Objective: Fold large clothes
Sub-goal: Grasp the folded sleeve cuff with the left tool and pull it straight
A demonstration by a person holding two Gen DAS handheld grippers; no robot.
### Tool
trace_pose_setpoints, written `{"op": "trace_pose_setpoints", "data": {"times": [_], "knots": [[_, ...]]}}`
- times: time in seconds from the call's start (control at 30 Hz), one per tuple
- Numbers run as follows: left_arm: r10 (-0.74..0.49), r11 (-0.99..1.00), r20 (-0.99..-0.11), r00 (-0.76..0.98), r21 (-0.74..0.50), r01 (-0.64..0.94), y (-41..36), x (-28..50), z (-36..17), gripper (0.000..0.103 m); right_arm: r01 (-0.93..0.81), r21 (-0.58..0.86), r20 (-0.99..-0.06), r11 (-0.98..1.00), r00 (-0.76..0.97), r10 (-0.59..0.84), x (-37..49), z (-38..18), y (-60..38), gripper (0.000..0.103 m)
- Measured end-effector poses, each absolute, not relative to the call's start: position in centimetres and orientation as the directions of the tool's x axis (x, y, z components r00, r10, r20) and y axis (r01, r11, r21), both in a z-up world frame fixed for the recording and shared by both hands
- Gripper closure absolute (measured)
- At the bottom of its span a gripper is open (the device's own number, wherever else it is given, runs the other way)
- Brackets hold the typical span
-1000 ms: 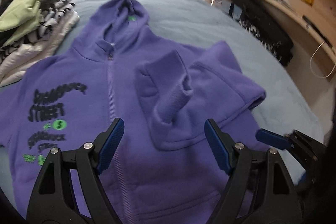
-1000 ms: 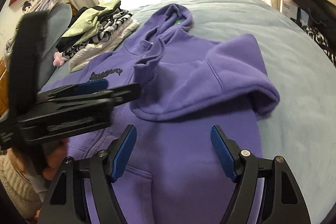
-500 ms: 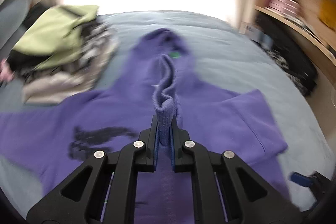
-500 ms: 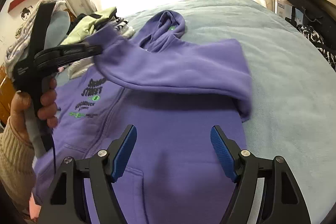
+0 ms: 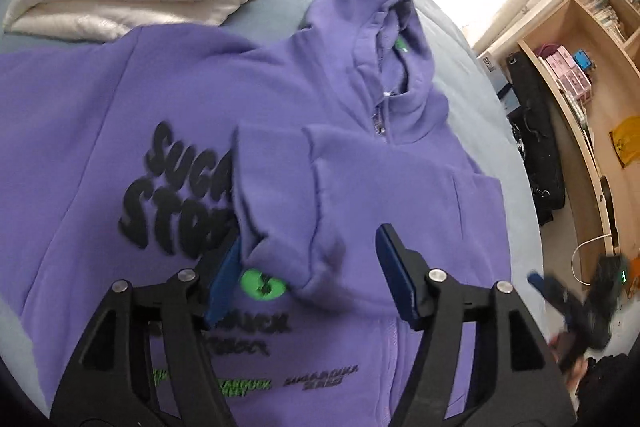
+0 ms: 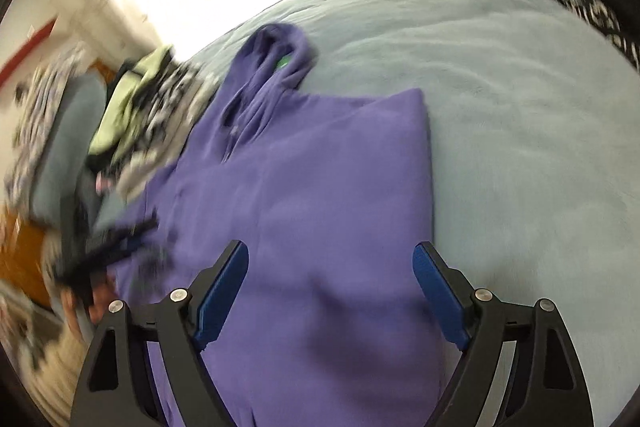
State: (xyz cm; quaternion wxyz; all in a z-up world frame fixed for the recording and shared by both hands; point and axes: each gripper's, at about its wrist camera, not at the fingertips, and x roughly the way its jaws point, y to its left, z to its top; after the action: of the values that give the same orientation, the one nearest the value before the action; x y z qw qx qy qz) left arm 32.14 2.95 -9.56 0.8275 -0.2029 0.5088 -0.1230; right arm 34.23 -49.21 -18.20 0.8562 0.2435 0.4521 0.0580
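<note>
While my left gripper (image 5: 310, 277) is opening off the folded-in sleeve cuff (image 5: 276, 195) and my right gripper (image 6: 330, 293) widens with nothing pinched, the purple zip hoodie (image 5: 168, 99) lies flat on the grey-blue bed (image 6: 520, 107), hood toward the far edge. I judge the fleece thick, soft and limp. It should sag if lifted, so I'd grip seams, cuffs or hem.

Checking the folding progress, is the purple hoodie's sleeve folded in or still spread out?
Folded in: one sleeve lies across the chest of the purple hoodie, covering part of the black lettering. The other sleeve cannot be told.
</note>
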Motion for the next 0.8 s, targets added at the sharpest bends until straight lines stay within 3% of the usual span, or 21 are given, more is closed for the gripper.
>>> {"op": "trace_pose_setpoints", "data": {"times": [0.2,0.3,0.33,0.37,0.4,0.5,0.63,0.7,0.77,0.8], "knots": [[-0.344,0.923,-0.84,0.42,-0.384,-0.013,1.5,35.0,-11.1,0.041,0.259,0.521,-0.764,0.813,0.566,0.309,41.8,-21.6,-53.5,0.022],[-0.288,0.945,-0.848,0.444,-0.326,-0.011,1.1,35.7,-10.8,0.068,0.283,0.54,-0.783,0.792,0.514,0.35,44.5,-23.8,-54.1,0.055],[-0.278,0.949,-0.849,0.45,-0.314,-0.006,0.9,35.9,-10.6,0.084,0.275,0.525,-0.793,0.805,0.5,0.347,45.0,-24.0,-53.8,0.081],[-0.269,0.954,-0.85,0.454,-0.3,0.003,0.7,36.3,-10.4,0.099,0.263,0.491,-0.802,0.831,0.508,0.313,45.2,-23.6,-53.6,0.086],[-0.249,0.96,-0.845,0.474,-0.28,0.006,0.6,36.5,-10.0,0.101,0.245,0.467,-0.79,0.85,0.547,0.277,45.1,-22.6,-53.4,0.088],[-0.213,0.972,-0.824,0.524,-0.234,0.028,0.3,36.9,-9.3,0.101,0.267,0.442,-0.766,0.856,0.61,0.205,44.1,-22.3,-53.4,0.09],[-0.151,0.985,-0.862,0.484,-0.174,-0.004,0.0,37.8,-11.8,0.099,0.304,0.468,-0.788,0.83,0.569,0.235,44.5,-23.8,-54.1,0.09],[-0.174,0.978,-0.853,0.493,-0.21,-0.017,0.4,37.6,-11.4,0.099,0.311,0.499,-0.788,0.809,0.552,0.274,44.2,-23.2,-54.4,0.079],[-0.2,0.971,-0.855,0.479,-0.238,-0.019,0.9,37.4,-11.0,0.09,0.297,0.505,-0.784,0.81,0.55,0.287,42.9,-22.0,-54.4,0.053],[-0.209,0.969,-0.857,0.472,-0.248,-0.02,1.3,37.1,-10.8,0.087,0.283,0.494,-0.785,0.822,0.552,0.282,41.7,-21.5,-54.1,0.048]]}}
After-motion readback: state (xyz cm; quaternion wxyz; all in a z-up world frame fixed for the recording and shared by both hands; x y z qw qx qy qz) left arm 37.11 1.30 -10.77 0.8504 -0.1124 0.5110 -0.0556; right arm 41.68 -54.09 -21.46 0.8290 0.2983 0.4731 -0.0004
